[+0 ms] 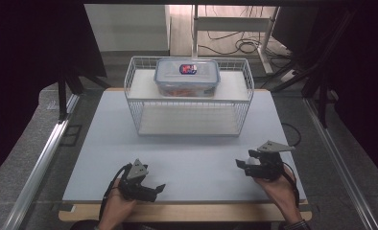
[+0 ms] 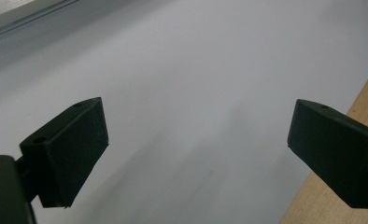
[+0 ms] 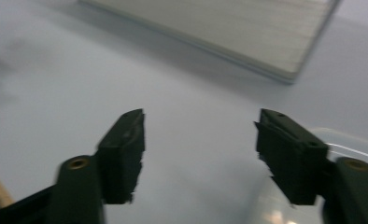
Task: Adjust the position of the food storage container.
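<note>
A clear plastic food box point(image 1: 187, 77) with a blue-edged lid and a red and blue label stands on the upper shelf of a white wire rack point(image 1: 138, 111) at the far middle of the table. My left gripper point(image 1: 157, 190) lies near the front edge at the left, pointing right. Its jaws stand wide apart over the bare white board point(image 2: 196, 135), with nothing between them. At the front right, my right gripper point(image 1: 243, 160) points left, and its jaws point(image 3: 201, 135) are apart with only the board between them. A pale translucent thing point(image 3: 355, 142) shows behind its right jaw; I cannot tell what it is.
A white board point(image 1: 192, 153) covers most of the wooden table point(image 1: 187, 212). The rack's pale lower shelf point(image 3: 247, 28) lies ahead of the right gripper. Metal rails point(image 1: 43, 158) run along both sides, and cables point(image 1: 240, 45) lie on the floor behind.
</note>
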Action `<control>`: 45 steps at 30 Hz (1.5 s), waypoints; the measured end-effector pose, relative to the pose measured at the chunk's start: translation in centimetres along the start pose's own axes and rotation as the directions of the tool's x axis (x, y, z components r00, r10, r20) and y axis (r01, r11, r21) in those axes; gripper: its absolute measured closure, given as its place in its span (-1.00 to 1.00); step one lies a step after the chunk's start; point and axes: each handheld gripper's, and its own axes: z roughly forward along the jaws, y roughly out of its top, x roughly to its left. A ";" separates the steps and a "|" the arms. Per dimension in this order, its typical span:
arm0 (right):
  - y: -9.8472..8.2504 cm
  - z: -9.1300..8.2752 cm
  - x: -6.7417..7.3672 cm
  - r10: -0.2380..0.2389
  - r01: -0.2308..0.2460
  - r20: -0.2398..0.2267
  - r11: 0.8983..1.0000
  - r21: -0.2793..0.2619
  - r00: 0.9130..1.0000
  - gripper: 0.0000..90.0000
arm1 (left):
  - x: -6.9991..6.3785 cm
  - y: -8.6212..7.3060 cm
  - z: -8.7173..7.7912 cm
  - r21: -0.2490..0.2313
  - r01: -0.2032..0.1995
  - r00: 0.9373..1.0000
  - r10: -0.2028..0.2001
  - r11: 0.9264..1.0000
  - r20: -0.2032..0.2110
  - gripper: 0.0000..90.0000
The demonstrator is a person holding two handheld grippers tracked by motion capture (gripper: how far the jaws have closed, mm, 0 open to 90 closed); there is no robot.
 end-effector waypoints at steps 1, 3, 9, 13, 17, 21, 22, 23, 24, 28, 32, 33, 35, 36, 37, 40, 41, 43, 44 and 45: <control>-0.1 -0.5 -0.9 0.004 -0.004 0.012 1.000 -0.002 1.000 0.03 | 0.1 0.0 0.0 -0.002 0.003 1.000 -0.003 1.000 0.002 -0.89; -0.2 -0.9 -1.8 0.019 -0.019 0.024 1.000 -0.007 1.000 0.15 | 0.2 -0.1 0.0 0.002 0.010 1.000 -0.010 1.000 0.007 -0.89; -0.7 -2.1 -4.0 0.034 -0.034 0.083 0.999 -0.003 0.996 0.60 | 0.0 -0.1 0.2 0.012 0.000 1.000 -0.001 1.000 0.012 -0.88; -1.3 -2.8 -5.8 0.046 -0.048 0.127 0.999 0.015 0.991 0.82 | 0.0 0.0 0.1 0.009 -0.003 1.000 0.003 1.000 0.008 -0.88; -2.0 -4.0 -7.8 0.097 -0.098 0.174 0.995 -0.003 0.980 0.98 | 0.1 0.0 0.1 0.008 -0.001 1.000 0.001 1.000 0.010 -0.88; -2.8 -4.9 -9.4 0.138 -0.140 0.233 0.990 -0.011 0.963 0.98 | 0.0 0.0 0.2 0.020 -0.007 1.000 0.007 1.000 0.005 -0.88; -3.0 -5.0 -9.7 0.144 -0.146 0.243 0.989 -0.014 0.959 0.98 | 0.0 0.0 0.2 0.022 -0.009 1.000 0.009 1.000 0.003 -0.88; -3.2 -5.1 -10.0 0.156 -0.157 0.246 0.987 -0.014 0.957 0.99 | 0.0 0.0 0.2 0.024 -0.009 1.000 0.009 1.000 0.002 -0.88; -3.4 -5.3 -10.2 0.165 -0.165 0.240 0.986 -0.021 0.957 0.99 | 0.0 0.0 0.2 0.024 -0.009 1.000 0.009 1.000 0.002 -0.88; -3.5 -5.6 -10.5 0.164 -0.165 0.268 0.986 -0.019 0.949 0.99 | 0.1 -0.1 0.3 0.030 -0.006 1.000 0.006 1.000 -0.001 -0.88; -3.9 -5.5 -10.9 0.169 -0.180 0.289 0.984 0.010 0.942 0.99 | 0.1 -0.1 0.3 0.035 -0.007 1.000 0.007 0.999 -0.007 -0.88; -4.0 -5.4 -11.0 0.170 -0.184 0.290 0.983 0.019 0.942 0.99 | 0.1 -0.1 0.3 0.036 -0.006 1.000 0.007 0.999 -0.007 -0.88; -4.1 -5.2 -10.9 0.169 -0.188 0.296 0.981 0.037 0.940 0.99 | 0.1 -0.1 0.4 0.040 -0.008 1.000 0.009 0.999 -0.009 -0.88; -4.1 -5.2 -10.8 0.171 -0.192 0.299 0.981 0.041 0.939 0.99 | 0.1 -0.1 0.4 0.042 -0.010 1.000 0.011 0.999 -0.013 -0.88; -4.2 -5.2 -10.8 0.170 -0.191 0.297 0.981 0.044 0.940 0.99 | 0.1 -0.1 0.4 0.042 -0.010 1.000 0.010 0.999 -0.015 -0.88; -4.2 -5.2 -10.5 0.171 -0.192 0.286 0.980 0.048 0.943 0.99 | 0.1 -0.1 0.3 0.041 -0.008 1.000 0.008 0.999 -0.016 -0.87; -4.2 -5.1 -10.3 0.163 -0.184 0.280 0.981 0.053 0.946 0.99 | 0.1 -0.1 0.3 0.041 -0.007 1.000 0.008 0.999 -0.016 -0.87; -4.0 -4.9 -9.7 0.142 -0.163 0.253 0.984 0.067 0.957 0.99 | 0.1 -0.1 0.4 0.043 -0.008 1.000 0.008 0.999 -0.015 -0.87; -4.0 -4.9 -9.7 0.142 -0.163 0.253 0.984 0.067 0.957 0.99 | 0.1 -0.1 0.4 0.045 -0.009 1.000 0.009 0.999 -0.015 -0.87; -3.9 -4.7 -9.1 0.123 -0.145 0.234 0.987 0.077 0.964 0.99 | 0.1 -0.1 0.4 0.047 -0.011 1.000 0.012 0.999 -0.014 -0.87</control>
